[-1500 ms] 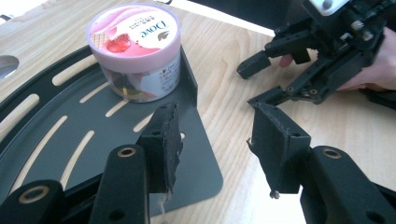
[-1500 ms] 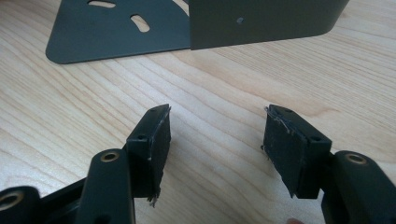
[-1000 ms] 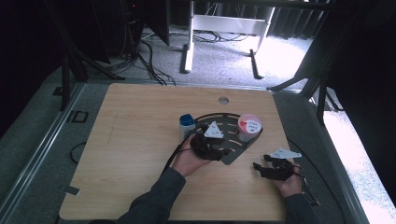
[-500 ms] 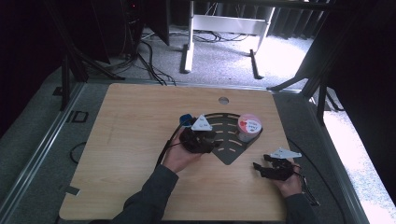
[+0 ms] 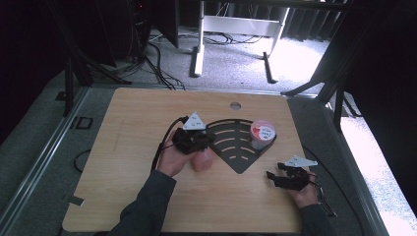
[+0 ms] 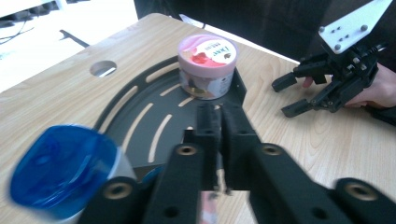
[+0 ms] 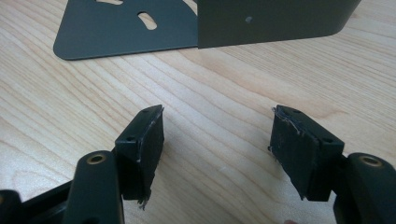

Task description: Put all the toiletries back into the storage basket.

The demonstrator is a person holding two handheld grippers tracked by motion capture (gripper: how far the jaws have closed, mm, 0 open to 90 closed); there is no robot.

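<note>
My left gripper had just clamped shut on nothing beside the blue cup — my right gripper sat wide open, empty.

The right gripper hangs low over the wooden table, its two black jaws standing well apart with nothing but bare wood between them. The pads look frayed at their edges. Farther off lies a dark tray, flat on the table, with pale slots cut through its floor. Its upright wall rises at the far right, probably metal.
</note>
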